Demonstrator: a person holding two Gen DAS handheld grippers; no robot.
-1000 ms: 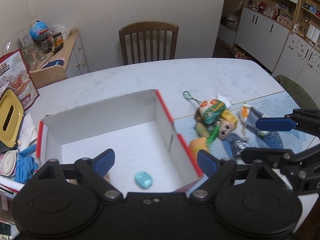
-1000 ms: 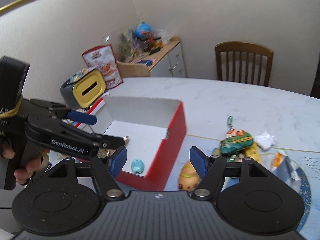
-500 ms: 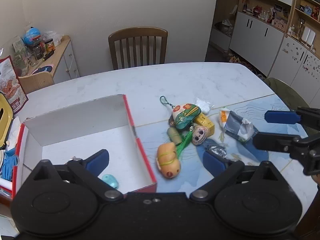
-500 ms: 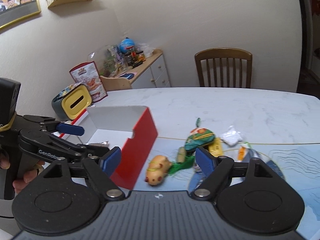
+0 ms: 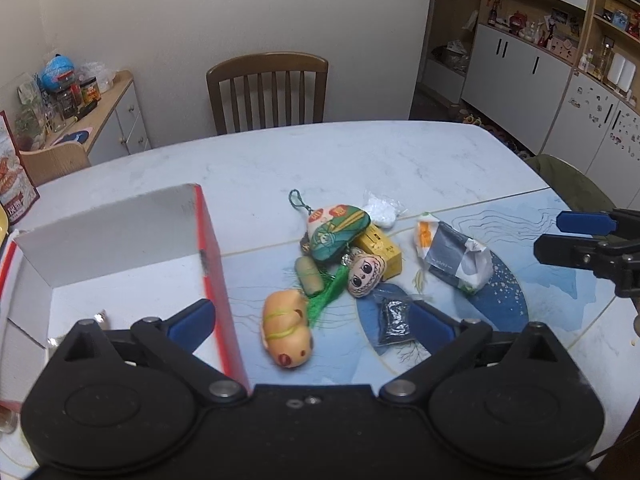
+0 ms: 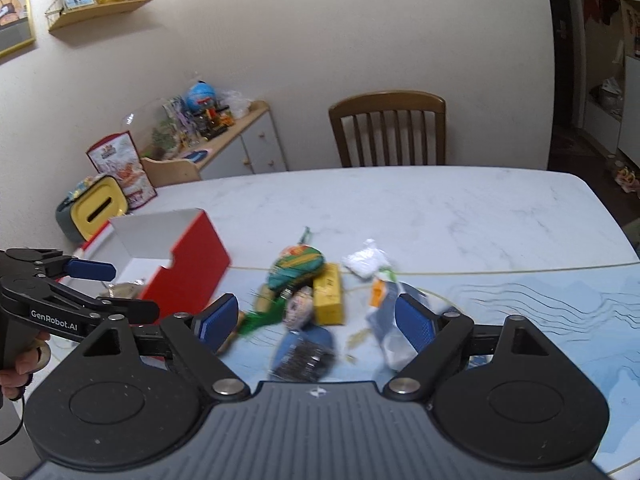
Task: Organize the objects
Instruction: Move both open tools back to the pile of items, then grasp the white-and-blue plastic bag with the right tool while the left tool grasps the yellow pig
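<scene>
box [image 5: 120, 232]: 1 | chair [image 5: 266, 92]: 1 | plush toys [image 5: 284, 330]: 3 (piled close) | wrapped packets [image 5: 454, 256]: 2 | grippers [image 5: 310, 326]: 2

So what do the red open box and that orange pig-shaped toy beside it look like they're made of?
Red open box: likely matte cardboard, with thin flat walls, a white inside and folded corners. Orange pig-shaped toy: probably soft stuffed fabric, rounded and dull, with a yellow cord around it.

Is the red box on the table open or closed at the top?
Open. The red box has no lid over it: its white inner walls and floor show from above in the left wrist view.
</scene>
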